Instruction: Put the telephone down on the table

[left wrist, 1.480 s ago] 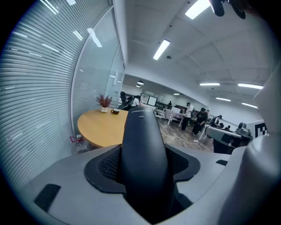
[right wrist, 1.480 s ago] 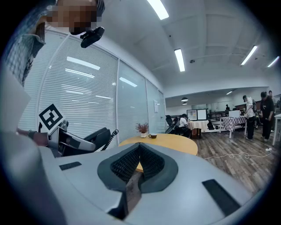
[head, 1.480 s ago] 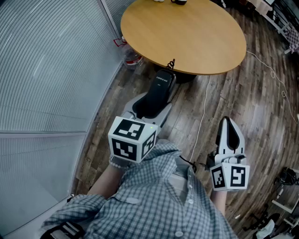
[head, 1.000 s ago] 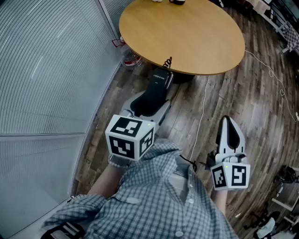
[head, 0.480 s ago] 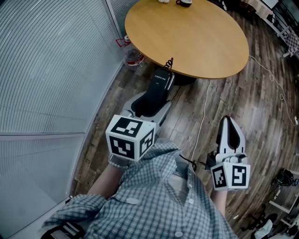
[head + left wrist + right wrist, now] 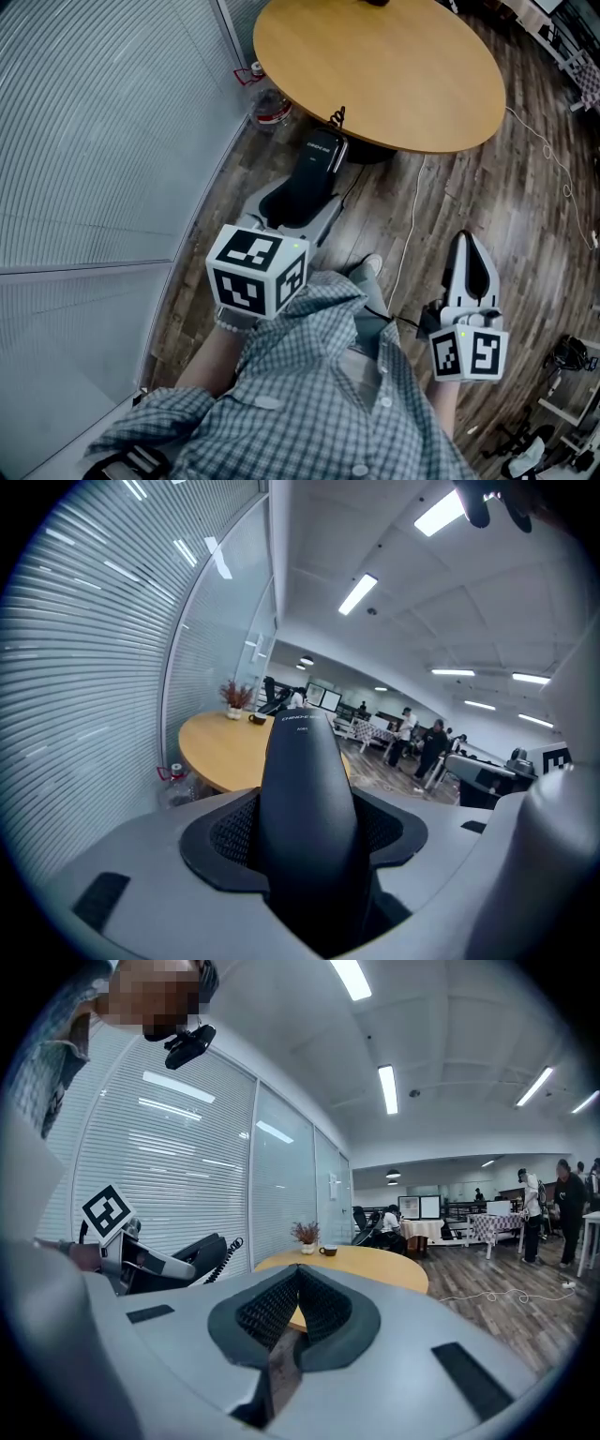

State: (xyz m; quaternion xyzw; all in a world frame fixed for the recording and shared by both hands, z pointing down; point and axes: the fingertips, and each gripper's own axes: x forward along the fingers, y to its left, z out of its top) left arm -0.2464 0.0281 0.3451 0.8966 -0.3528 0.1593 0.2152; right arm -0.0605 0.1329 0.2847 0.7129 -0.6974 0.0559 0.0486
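A black telephone handset (image 6: 316,169) sticks forward out of my left gripper (image 6: 302,204), whose pads are shut on its lower part; a coiled cord (image 6: 339,117) rises from its far end. The handset hangs in the air over the floor, just short of the round wooden table (image 6: 375,66). In the left gripper view the handset (image 6: 305,799) fills the gap between the pads, with the table (image 6: 220,752) beyond. My right gripper (image 6: 464,248) hangs low at the right over the floor, shut and holding nothing (image 6: 298,1288).
A glass wall with blinds (image 6: 94,141) runs along the left. A plastic bottle (image 6: 272,108) stands on the floor by the table and a white cable (image 6: 408,225) trails across the wood floor. A plant (image 6: 305,1234) and a cup (image 6: 327,1251) sit on the table's far side.
The view has shifted slightly and a shoe now shows in front of the person. The left gripper still holds the handset near the table edge; the right gripper has dropped a little.
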